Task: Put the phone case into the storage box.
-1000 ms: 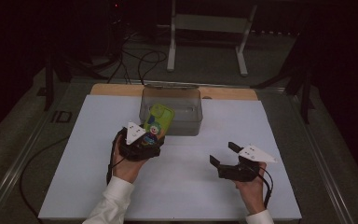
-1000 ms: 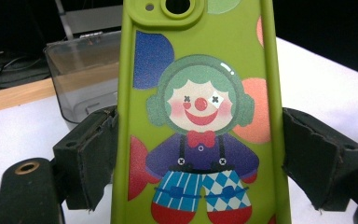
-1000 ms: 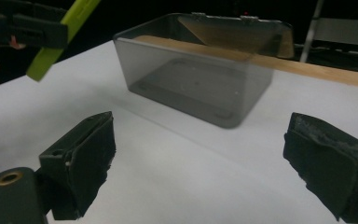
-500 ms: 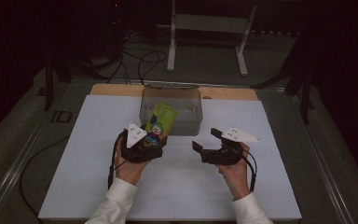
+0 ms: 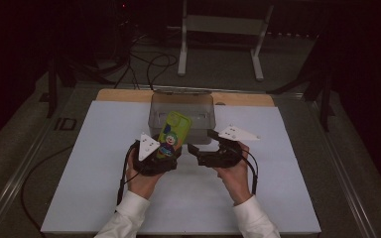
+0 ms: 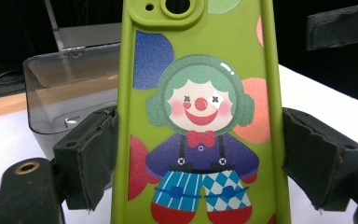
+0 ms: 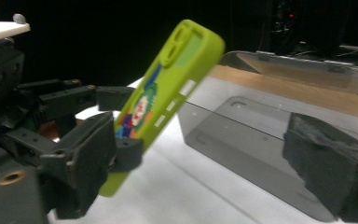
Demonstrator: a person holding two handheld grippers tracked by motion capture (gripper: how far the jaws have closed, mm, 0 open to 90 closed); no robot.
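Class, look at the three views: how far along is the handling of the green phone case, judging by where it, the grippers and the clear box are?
Done: the left gripper has the green phone case lifted off the white table, clamped by its edges. In hand: the right gripper, jaws open, sits close beside it. Left: the case is not yet in the clear box behind it, if that is its destination.

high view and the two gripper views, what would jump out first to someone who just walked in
The bright green phone case with a cartoon clown printed on it, clamped by its edges in the left gripper and tilted up over the middle of the white table. Next, the clear plastic bin just behind it, and the right gripper close beside the case, jaws apart.
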